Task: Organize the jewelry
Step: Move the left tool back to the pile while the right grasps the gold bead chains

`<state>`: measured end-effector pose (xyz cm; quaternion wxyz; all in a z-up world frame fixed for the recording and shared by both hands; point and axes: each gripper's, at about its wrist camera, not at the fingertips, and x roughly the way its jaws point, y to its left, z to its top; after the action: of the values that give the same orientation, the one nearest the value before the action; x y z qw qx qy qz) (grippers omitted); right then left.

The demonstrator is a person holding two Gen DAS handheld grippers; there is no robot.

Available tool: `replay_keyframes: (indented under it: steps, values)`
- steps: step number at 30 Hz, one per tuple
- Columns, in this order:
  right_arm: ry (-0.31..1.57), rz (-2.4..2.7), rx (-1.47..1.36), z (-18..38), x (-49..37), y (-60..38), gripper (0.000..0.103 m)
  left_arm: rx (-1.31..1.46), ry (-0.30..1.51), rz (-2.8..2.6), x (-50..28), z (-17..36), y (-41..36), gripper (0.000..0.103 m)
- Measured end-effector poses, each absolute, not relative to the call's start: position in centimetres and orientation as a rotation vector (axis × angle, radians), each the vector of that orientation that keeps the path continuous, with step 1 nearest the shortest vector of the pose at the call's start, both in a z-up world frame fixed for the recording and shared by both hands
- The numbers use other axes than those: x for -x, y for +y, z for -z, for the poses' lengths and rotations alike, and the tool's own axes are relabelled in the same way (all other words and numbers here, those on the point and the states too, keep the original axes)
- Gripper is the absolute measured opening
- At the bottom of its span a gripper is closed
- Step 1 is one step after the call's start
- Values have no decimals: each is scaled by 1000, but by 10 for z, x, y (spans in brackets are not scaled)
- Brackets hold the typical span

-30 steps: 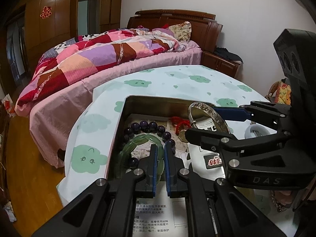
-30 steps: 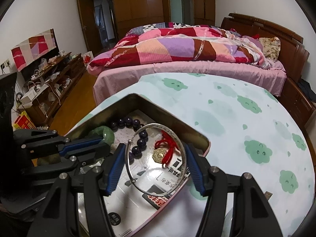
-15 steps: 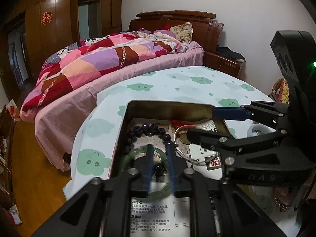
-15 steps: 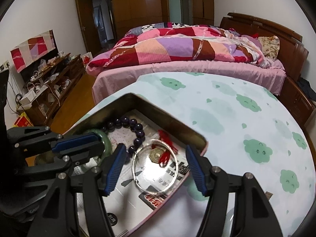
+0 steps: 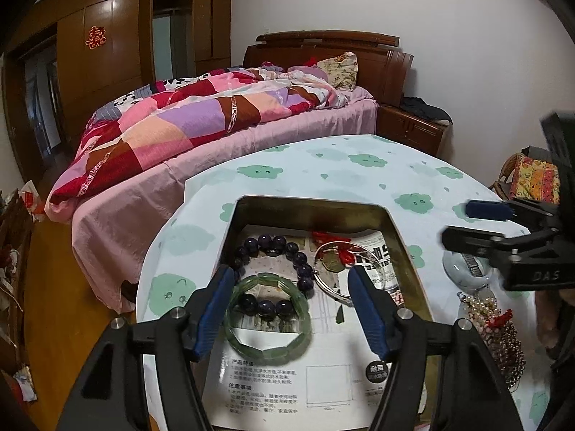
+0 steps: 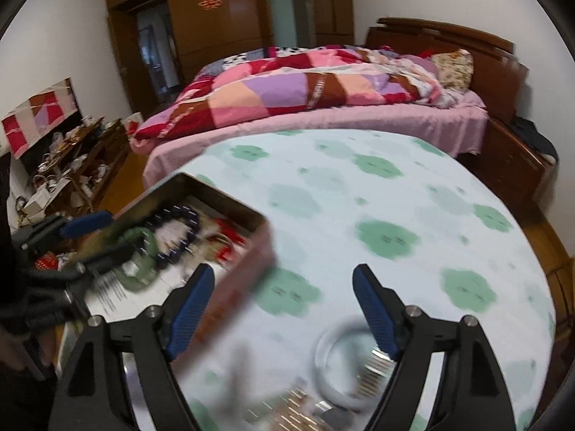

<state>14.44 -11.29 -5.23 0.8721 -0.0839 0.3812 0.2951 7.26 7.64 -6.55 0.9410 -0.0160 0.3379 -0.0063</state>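
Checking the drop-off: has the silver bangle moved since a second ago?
Yes. The silver bangle was held upright between the right gripper's fingers above the tin box; now it lies flat on the box floor beside the purple bead bracelet.

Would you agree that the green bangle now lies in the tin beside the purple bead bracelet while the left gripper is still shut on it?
Not quite: the left gripper is open, its blue pads spread to either side of the green bangle, as the left wrist view shows. The rest holds: the bangle lies in the tin, overlapping the purple bead bracelet.
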Motion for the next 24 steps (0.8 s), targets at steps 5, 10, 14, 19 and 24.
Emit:
replay_keyframes:
  steps: [5,10,14,19,24]
  values:
    - [825,-543,133,60,-137,-158,83,26,690,26,-66,63,63,66]
    - [862,-490,95,73,-119,-193,83,-10,679,65,-57,57,39,66]
    - [874,-483,54,78,-100,-209,83,-27,674,102,-49,54,22,66]
    - [850,-528,38,75,-78,-207,80,-41,683,145,-42,55,3,66]
    - [835,-601,96,77,-67,-184,69,-55,702,150,-39,59,-4,66]
